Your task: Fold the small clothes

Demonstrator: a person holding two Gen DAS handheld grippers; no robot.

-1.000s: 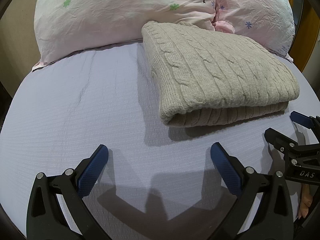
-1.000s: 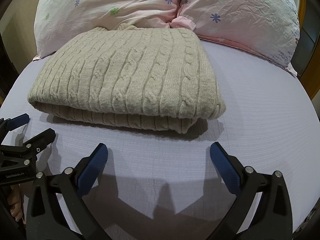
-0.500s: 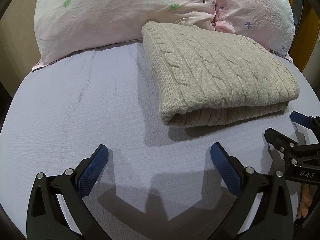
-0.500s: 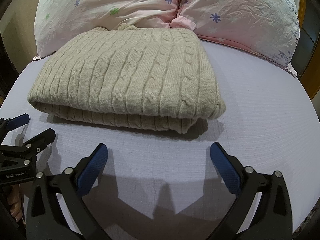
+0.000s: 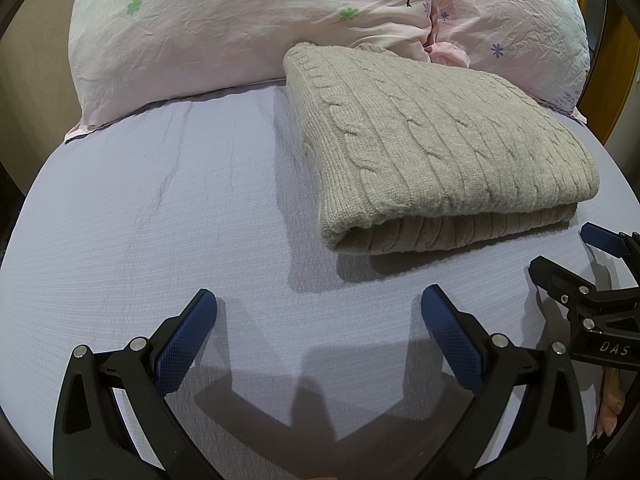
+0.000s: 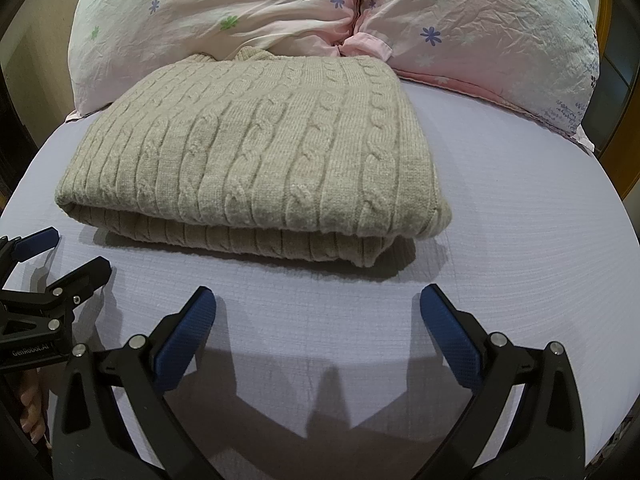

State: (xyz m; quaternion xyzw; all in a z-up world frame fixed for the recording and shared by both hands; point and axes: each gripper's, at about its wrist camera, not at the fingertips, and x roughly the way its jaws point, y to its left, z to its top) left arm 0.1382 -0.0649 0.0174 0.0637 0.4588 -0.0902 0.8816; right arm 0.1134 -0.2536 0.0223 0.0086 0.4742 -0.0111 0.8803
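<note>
A folded sweater (image 5: 436,148) lies on a bed (image 5: 152,216) in front of two pillows.

Left wrist view: the left hand-held gripper (image 5: 318,308) fills the bottom of the frame, its blue pads spread wide over bare sheet, pinching nothing; the beige cable-knit sweater sits right of centre, its far edge against the flowered pillows (image 5: 248,20), and the right hand-held gripper (image 5: 572,254) enters at the right edge. Right wrist view: the right hand-held gripper, at the bottom, is likewise spread and empty; the sweater lies centre-left, the left hand-held gripper at the left edge.
</note>
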